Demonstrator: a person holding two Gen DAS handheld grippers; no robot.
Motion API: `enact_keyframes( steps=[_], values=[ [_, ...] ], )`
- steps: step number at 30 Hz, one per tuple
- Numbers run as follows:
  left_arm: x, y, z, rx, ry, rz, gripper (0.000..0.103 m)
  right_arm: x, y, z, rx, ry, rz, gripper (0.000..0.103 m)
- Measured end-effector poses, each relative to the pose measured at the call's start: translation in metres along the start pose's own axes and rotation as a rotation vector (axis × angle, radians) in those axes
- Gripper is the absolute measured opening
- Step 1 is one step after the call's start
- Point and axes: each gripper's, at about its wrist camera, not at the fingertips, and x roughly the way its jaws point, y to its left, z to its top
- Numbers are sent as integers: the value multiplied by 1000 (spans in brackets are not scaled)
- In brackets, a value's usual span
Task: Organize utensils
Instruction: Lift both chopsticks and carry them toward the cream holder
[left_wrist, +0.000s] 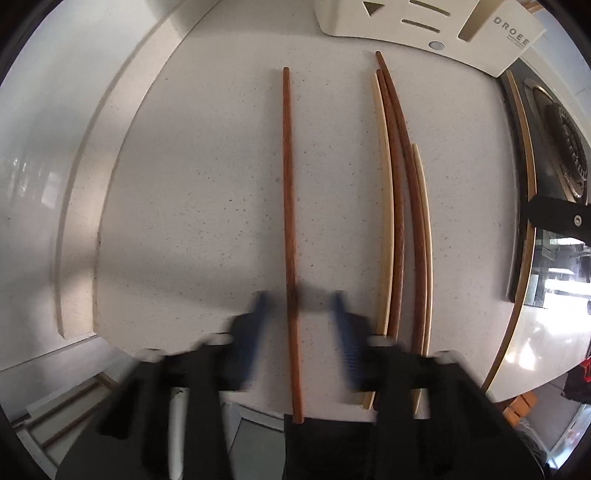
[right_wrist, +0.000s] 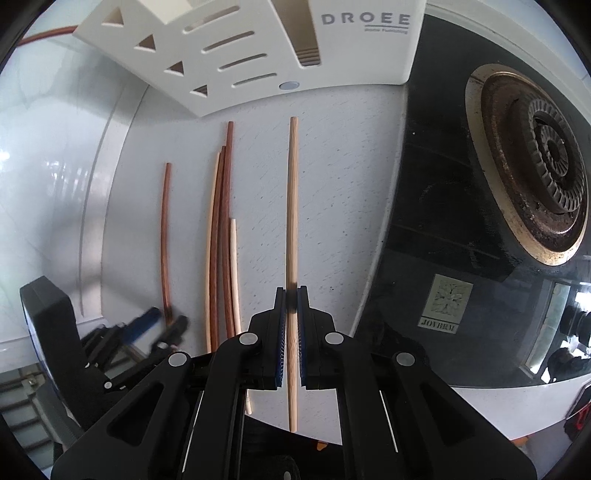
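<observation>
Speckled white stone countertop (left_wrist: 207, 192) carries slender round chopsticks, long axes all running near to far. Left gripper (left_wrist: 300, 301) stands parted, blue ribbed pads clear of the lone dark-wood chopstick (left_wrist: 289, 206) lying flat between them. Right gripper (right_wrist: 292, 295) is clamped on a pale bamboo chopstick (right_wrist: 293, 206). Between these lies a mixed bundle (right_wrist: 221, 240), dark and pale. Far white slotted holder (right_wrist: 258, 48) reads "DROEE"; black glass hob (right_wrist: 424, 240), right, is labelled "JOYBRM".
</observation>
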Motion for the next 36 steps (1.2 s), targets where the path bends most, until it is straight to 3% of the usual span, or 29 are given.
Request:
enact_keyframes(
  steps=[3, 13, 21, 36],
  values=[
    [-1, 11, 6, -27, 16, -28, 6, 0, -4, -1, 12, 2, 10, 7],
    [-8, 10, 18, 9, 30, -52, 6, -3, -10, -2, 13, 1, 26, 7],
    [-23, 14, 19, 12, -21, -65, 6, -5, -7, -1, 11, -5, 21, 7],
    [-95, 16, -4, 33, -243, -110, 6, -43, -13, -4, -2, -92, 56, 7]
  ],
)
